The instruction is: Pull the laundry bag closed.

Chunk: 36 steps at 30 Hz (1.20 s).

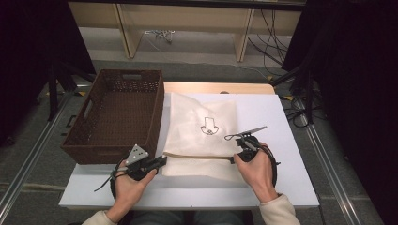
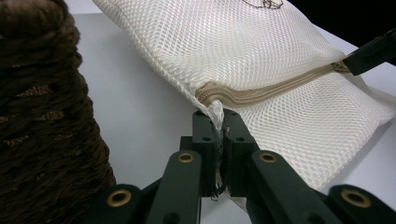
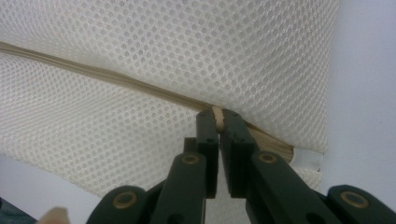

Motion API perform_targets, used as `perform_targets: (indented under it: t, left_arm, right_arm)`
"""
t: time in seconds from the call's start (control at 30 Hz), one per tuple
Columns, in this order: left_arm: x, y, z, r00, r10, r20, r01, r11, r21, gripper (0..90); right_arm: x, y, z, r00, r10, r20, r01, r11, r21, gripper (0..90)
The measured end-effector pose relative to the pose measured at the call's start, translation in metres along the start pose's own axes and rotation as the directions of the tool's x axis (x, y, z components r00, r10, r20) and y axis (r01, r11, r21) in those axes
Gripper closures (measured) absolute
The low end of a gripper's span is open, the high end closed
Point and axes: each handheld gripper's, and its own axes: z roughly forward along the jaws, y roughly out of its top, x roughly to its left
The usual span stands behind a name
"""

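White counter carries a cream mesh laundry bag lying flat, its tan zipper running between the two sets of jaws. At the zipper's closed end, the left gripper is clenched on the bag's corner seam. At the far end, the right gripper pinches the tan zipper pull. Judging by the taut, closed line, the zip is fully shut, so either opening is about to begin or closing has just ended. Beside the left jaws stands a brown woven basket, close but not in the pull's path
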Motion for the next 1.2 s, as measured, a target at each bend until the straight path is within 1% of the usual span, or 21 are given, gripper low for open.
perform_targets:
  t: [0.07, 0.17, 0.23, 0.33, 0.37, 0.4, 0.43, 0.53, 0.6, 0.67, 0.8, 0.83, 0.87, 0.9, 0.93, 0.97, 1.07, 1.13, 1.17, 1.2]
  left_arm:
    - [-0.0002, -0.0001, 0.0001, 1.0, 0.0, 0.0, 0.0, 1.0, 0.0, 85.4]
    - [-0.0002, 0.0, 0.0, 1.0, 0.0, 0.0, 0.0, 1.0, -0.001, 85.4]
    - [-0.0003, 0.0, 0.0, 1.0, -0.002, 0.0, 0.002, 1.0, -0.001, 85.4]
    - [-0.0002, 0.0, 0.0001, 1.0, -0.002, 0.002, 0.002, 1.0, -0.001, 85.4]
    - [-0.0004, -0.0001, 0.0, 1.0, 0.0, -0.002, 0.0, 1.0, 0.0, 85.4]
    - [-0.0003, -0.0002, 0.0001, 1.0, 0.0, -0.002, 0.0, 1.0, 0.0, 85.4]
    - [-0.0002, -0.0001, 0.0001, 1.0, -0.002, -0.001, 0.002, 1.0, 0.001, 85.4]
    - [-0.0005, 0.0, 0.0001, 1.0, -0.002, -0.001, 0.002, 1.0, -0.001, 85.4]
    - [-0.0005, -0.0002, 0.0001, 1.0, -0.001, 0.0, 0.001, 1.0, -0.001, 85.4]
    - [-0.0005, 0.0, 0.0001, 1.0, -0.001, 0.0, 0.001, 1.0, 0.0, 85.4]
    - [-0.0005, 0.0, 0.0001, 1.0, 0.0, -0.001, 0.0, 1.0, 0.0, 85.4]
    - [-0.0001, 0.0, 0.0, 1.0, -0.002, 0.001, 0.002, 1.0, 0.0, 85.4]
    - [-0.0002, 0.0001, 0.0, 1.0, 0.001, -0.001, -0.001, 1.0, 0.0, 85.4]
    - [-0.0004, 0.0, 0.0001, 1.0, -0.001, 0.0, 0.001, 1.0, 0.0, 85.3]
    - [-0.0005, -0.0001, 0.0002, 1.0, 0.0, -0.001, 0.0, 1.0, 0.001, 85.4]
    - [-0.0007, -0.0001, 0.0003, 1.0, -0.002, 0.001, 0.002, 1.0, 0.001, 85.3]
    - [-0.0005, -0.0001, 0.0003, 1.0, -0.001, -0.001, 0.001, 1.0, 0.001, 85.3]
    - [-0.0005, -0.0001, 0.0002, 1.0, -0.001, -0.001, 0.001, 1.0, 0.0, 85.3]
    - [-0.0005, 0.0, 0.0002, 1.0, 0.0, 0.0, 0.0, 1.0, 0.001, 85.3]
    - [-0.0006, -0.0001, 0.0003, 1.0, -0.001, -0.001, 0.001, 1.0, 0.0, 85.3]
  right_arm:
    - [0.0001, -0.0001, -0.0001, 1.0, 0.004, 0.003, -0.004, 1.0, 0.001, 87.6]
    - [-0.0003, -0.0004, -0.0002, 0.9999, -0.009, 0.006, 0.009, 1.0, -0.005, 87.6]
    - [0.0013, -0.0008, -0.0005, 0.9999, 0.007, 0.009, -0.007, 1.0, -0.001, 87.6]
    - [-0.0001, -0.0008, -0.0005, 0.9999, -0.003, 0.016, 0.003, 1.0, -0.005, 87.7]
    - [0.0006, -0.001, -0.001, 0.9999, 0.01, 0.013, -0.01, 1.0, -0.002, 87.7]
    - [0.0004, -0.0011, -0.0012, 0.9998, 0.009, 0.016, -0.009, 1.0, -0.002, 87.6]
    - [-0.0025, -0.0009, -0.0005, 0.9997, -0.02, 0.014, 0.02, 1.0, -0.009, 87.7]
    - [-0.0029, -0.0011, 0.0, 0.9996, -0.021, 0.021, 0.021, 1.0, -0.009, 87.7]
    - [-0.0033, -0.0014, -0.0007, 0.9997, -0.021, 0.009, 0.021, 1.0, -0.008, 87.6]
    - [-0.0016, -0.0017, -0.0014, 0.9999, 0.004, 0.011, -0.004, 1.0, -0.005, 87.6]
    - [-0.0026, -0.0018, -0.0012, 0.9999, -0.01, 0.01, 0.01, 1.0, -0.007, 87.7]
    - [-0.0024, -0.0016, -0.0015, 0.9998, -0.006, 0.016, 0.006, 1.0, -0.006, 87.6]
    - [-0.0012, -0.0017, -0.0014, 0.9997, 0.016, 0.019, -0.016, 1.0, -0.003, 87.6]
    - [-0.0023, -0.0018, -0.0019, 0.9996, 0.004, 0.028, -0.004, 1.0, -0.004, 87.6]
    - [-0.0027, -0.0023, -0.0018, 0.9998, 0.009, 0.016, -0.009, 1.0, -0.005, 87.6]
    - [-0.0047, -0.0022, -0.0015, 0.9999, -0.008, 0.012, 0.008, 1.0, -0.007, 87.6]
    - [-0.0044, -0.0024, -0.0019, 0.9999, -0.004, 0.011, 0.004, 1.0, -0.009, 87.6]
    - [-0.0058, -0.0023, -0.0019, 0.9997, -0.015, 0.02, 0.016, 1.0, -0.009, 87.6]
    - [-0.0048, -0.0026, -0.0022, 0.9998, 0.006, 0.022, -0.006, 1.0, -0.01, 87.6]
    - [-0.0061, -0.0024, -0.0023, 0.9999, -0.006, 0.015, 0.006, 1.0, -0.012, 87.6]
